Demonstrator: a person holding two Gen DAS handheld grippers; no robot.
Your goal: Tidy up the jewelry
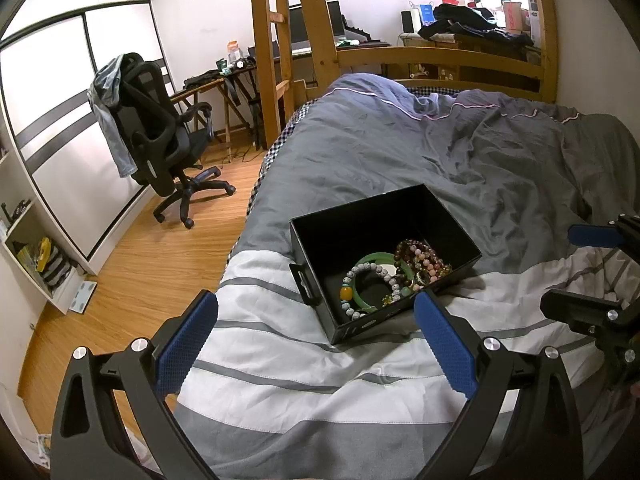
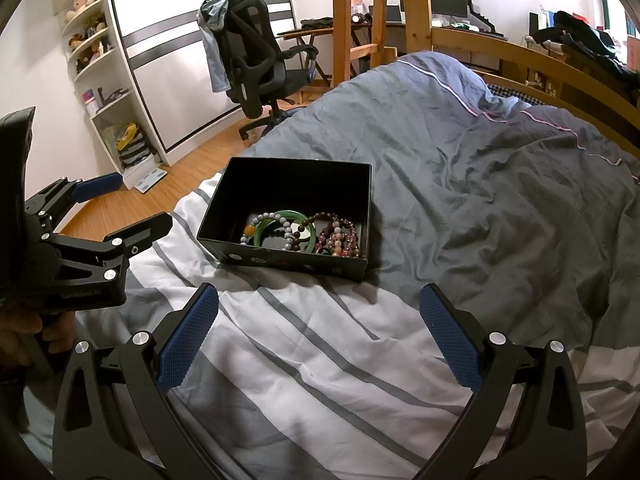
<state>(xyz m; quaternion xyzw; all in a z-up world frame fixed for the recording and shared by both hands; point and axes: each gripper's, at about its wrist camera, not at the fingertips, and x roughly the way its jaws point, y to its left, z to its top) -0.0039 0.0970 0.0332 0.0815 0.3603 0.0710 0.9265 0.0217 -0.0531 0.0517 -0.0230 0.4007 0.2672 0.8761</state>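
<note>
Both my grippers, left [image 1: 316, 322] and right [image 2: 319, 316], hung spread wide and empty above the striped quilt [image 2: 304, 360]. The bracelets [image 2: 304, 234] lay heaped in the black box [image 2: 280, 258]. Judged nearly done; next, check for strays.

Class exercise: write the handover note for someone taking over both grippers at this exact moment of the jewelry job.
Left gripper: open, empty, just short of the black box.
Right gripper: open, empty, also in front of the box.
The box sits on the striped duvet, lid off.
Inside: green bangle, white beaded bracelet, pink bead strands, piled together.
Done: nothing visibly sorted.
Left: all of it.
</note>
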